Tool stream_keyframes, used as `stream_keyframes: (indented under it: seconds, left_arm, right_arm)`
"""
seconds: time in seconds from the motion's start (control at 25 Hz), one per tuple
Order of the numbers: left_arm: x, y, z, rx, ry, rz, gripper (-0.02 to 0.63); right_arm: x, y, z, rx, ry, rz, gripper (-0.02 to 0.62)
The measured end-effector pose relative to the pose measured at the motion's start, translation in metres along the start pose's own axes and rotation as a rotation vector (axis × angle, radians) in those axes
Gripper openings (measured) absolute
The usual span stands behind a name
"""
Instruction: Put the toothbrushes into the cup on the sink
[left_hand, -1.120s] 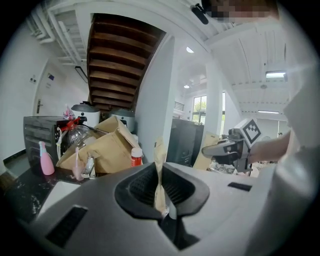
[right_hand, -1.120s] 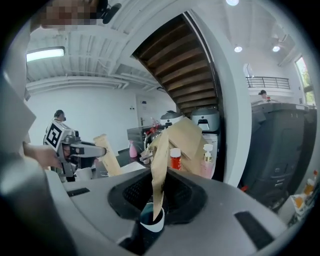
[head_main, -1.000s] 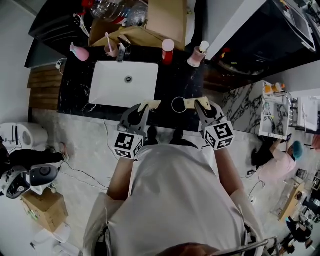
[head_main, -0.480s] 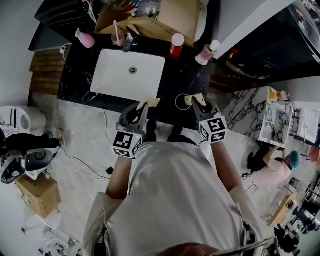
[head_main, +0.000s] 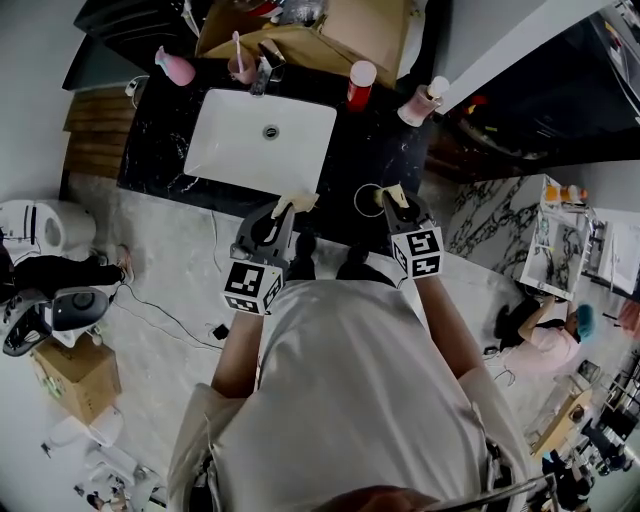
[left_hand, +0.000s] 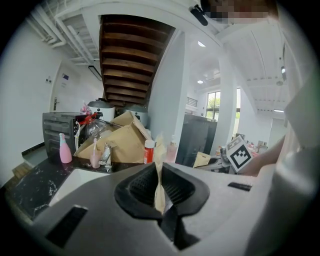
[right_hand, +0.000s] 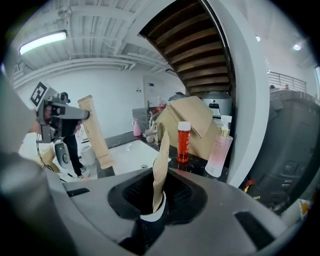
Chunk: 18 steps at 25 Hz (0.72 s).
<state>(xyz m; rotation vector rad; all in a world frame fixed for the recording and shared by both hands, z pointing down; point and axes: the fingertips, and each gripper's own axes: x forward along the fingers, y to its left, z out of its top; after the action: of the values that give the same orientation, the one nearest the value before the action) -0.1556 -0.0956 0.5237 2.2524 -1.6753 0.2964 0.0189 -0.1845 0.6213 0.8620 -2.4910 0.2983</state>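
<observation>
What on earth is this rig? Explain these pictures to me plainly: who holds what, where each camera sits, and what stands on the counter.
There is no robot here: a person holds a two-jaw tool in each hand. The head view looks down from a camera on the person's head at a black counter with a white sink. The two gripper views come from cameras riding on the tools, looking along their jaws. The left gripper is shut on a tan paper packet, and the right gripper on a second tan packet; they are probably wrapped toothbrushes. At the back stand a pink bottle, a pink cup by the faucet, a red bottle and a pump bottle. A clear cup sits beside the right gripper.
</observation>
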Motion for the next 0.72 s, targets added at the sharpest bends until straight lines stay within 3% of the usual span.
stream_keyframes:
  seconds: [0.32, 0.6, 0.72]
  left_arm:
    - [-0.004, 0.001, 0.001, 0.003, 0.003, 0.018, 0.026]
    - [-0.007, 0.000, -0.002, 0.003, 0.007, 0.019, 0.026]
    - [-0.007, -0.002, -0.002, 0.007, 0.007, 0.009, 0.026]
  right_arm:
    - [0.010, 0.001, -0.017, 0.001, 0.027, -0.022, 0.071]
    - [0.009, -0.003, -0.017, 0.045, 0.015, -0.022, 0.189]
    - [0.004, -0.004, -0.016, 0.053, 0.006, -0.026, 0.207]
